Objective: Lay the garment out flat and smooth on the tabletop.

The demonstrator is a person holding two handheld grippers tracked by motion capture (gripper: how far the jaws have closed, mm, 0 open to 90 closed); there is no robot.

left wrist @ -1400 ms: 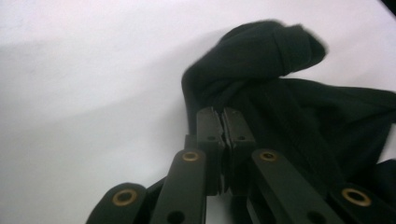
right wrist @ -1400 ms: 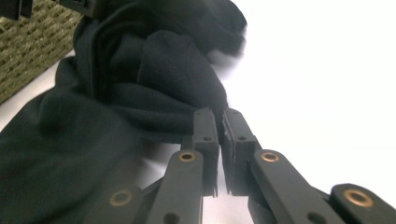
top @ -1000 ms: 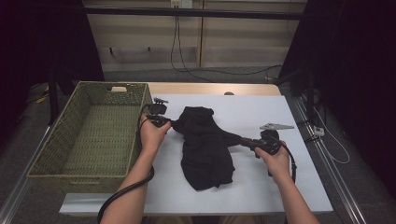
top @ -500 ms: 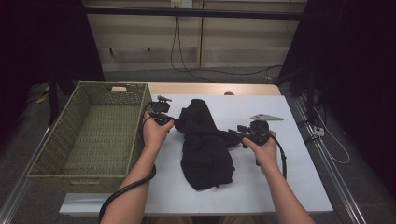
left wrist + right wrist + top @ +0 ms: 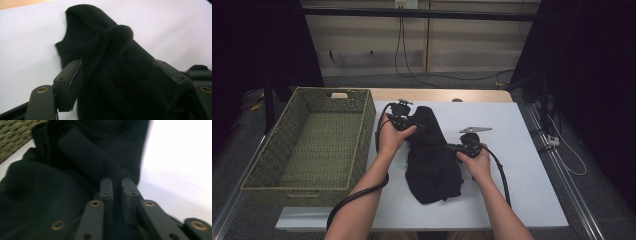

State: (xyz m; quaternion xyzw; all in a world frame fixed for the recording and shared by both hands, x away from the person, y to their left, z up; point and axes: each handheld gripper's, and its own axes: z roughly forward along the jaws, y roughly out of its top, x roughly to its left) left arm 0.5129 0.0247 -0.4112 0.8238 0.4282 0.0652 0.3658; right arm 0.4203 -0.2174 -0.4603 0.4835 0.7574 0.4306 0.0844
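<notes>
- The right gripper (image 5: pixel 117 187) has its two black jaws drawn nearly together, and they have just been closing; a fold of the black knitted fabric garment (image 5: pixel 82 162) is pinched between the pads.
- In the right gripper view that pinched fold runs up and away from the jaws as a thick rolled ridge, with more dark cloth bunched to the left of it.
- The left gripper (image 5: pixel 122 82) has its jaws standing wide apart, and they have just been opening; the garment (image 5: pixel 112 57) lies between them, but the pads do not press on it.
- In the left gripper view the cloth rises past the jaws to a rounded, humped end that rests on the table.
- From the high view, the left gripper (image 5: pixel 404 121) sits at the garment's upper left edge and the right gripper (image 5: pixel 462 147) at its right edge, about midway down.
- The garment (image 5: pixel 432 165) lies crumpled near the middle of the white table top (image 5: pixel 512 190), narrow at the far end and wider toward the person.
- The person's forearms come in from the bottom edge, one on each side of the garment.
- A green woven rectangular basket (image 5: pixel 282 145) stands just beside the table top's left edge, well apart from the right gripper and near the left one.
- A black cable (image 5: pixel 357 197) trails from the left gripper along the basket's side.
</notes>
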